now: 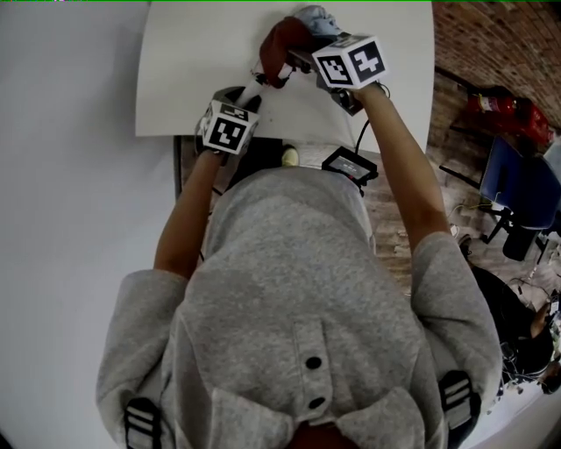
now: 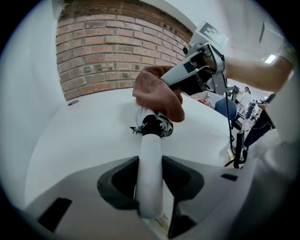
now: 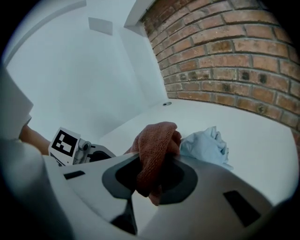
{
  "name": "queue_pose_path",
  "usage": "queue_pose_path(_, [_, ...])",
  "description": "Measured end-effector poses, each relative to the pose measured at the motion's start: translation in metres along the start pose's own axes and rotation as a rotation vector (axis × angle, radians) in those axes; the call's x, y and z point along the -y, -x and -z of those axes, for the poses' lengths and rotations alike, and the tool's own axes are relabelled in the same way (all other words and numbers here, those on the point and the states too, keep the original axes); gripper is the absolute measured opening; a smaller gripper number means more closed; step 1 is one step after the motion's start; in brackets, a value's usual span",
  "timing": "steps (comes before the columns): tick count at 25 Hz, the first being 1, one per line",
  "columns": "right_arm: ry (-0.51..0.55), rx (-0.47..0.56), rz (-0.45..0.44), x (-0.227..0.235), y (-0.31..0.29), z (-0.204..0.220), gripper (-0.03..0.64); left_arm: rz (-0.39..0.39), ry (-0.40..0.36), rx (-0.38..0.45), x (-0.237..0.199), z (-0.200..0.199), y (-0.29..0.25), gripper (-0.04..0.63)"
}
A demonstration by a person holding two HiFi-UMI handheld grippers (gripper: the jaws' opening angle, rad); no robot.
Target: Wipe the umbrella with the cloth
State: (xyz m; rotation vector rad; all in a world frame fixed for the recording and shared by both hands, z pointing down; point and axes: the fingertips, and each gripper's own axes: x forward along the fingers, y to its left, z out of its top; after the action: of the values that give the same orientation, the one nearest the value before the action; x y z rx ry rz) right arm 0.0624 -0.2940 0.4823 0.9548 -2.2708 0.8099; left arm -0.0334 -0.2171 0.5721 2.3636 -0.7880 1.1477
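My left gripper [image 2: 150, 187] is shut on the white handle [image 2: 150, 173] of a folded umbrella, whose black collar and light blue canopy [image 2: 152, 124] lie on the white table [image 2: 84, 136]. A reddish-brown cloth [image 2: 157, 96] rests on the umbrella, with my right gripper [image 3: 152, 180] shut on it. In the right gripper view the cloth [image 3: 154, 150] hangs between the jaws and the pale blue canopy [image 3: 206, 145] shows just beyond. From the head view the cloth [image 1: 280, 48] and canopy tip [image 1: 317, 17] lie at the table's far edge, left gripper [image 1: 245, 95] nearer, right gripper [image 1: 298, 60] over the cloth.
A brick wall [image 2: 108, 47] stands behind the table. To the right of the table on the floor are a red object [image 1: 500, 107], a blue chair [image 1: 517, 184] and cables. A small black device [image 1: 349, 165] hangs at the person's front.
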Motion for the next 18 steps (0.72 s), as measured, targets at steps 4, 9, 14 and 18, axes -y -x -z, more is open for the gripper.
queue_pose_path(4, [0.053, -0.021, 0.041, 0.010, 0.006, -0.003, 0.084, 0.004, -0.006, -0.001, 0.001, -0.004, 0.001, 0.152])
queue_pose_path(9, [0.083, -0.035, 0.076, 0.020, 0.013, -0.005, 0.084, 0.010, -0.002, -0.003, 0.003, -0.002, 0.003, 0.152])
queue_pose_path(14, [0.114, -0.044, 0.110, 0.034, 0.023, -0.010, 0.084, 0.018, -0.003, -0.002, 0.004, -0.003, 0.003, 0.152])
queue_pose_path(18, [0.170, -0.072, 0.147, 0.042, 0.029, -0.009, 0.084, 0.025, -0.003, -0.001, 0.004, -0.003, 0.004, 0.152])
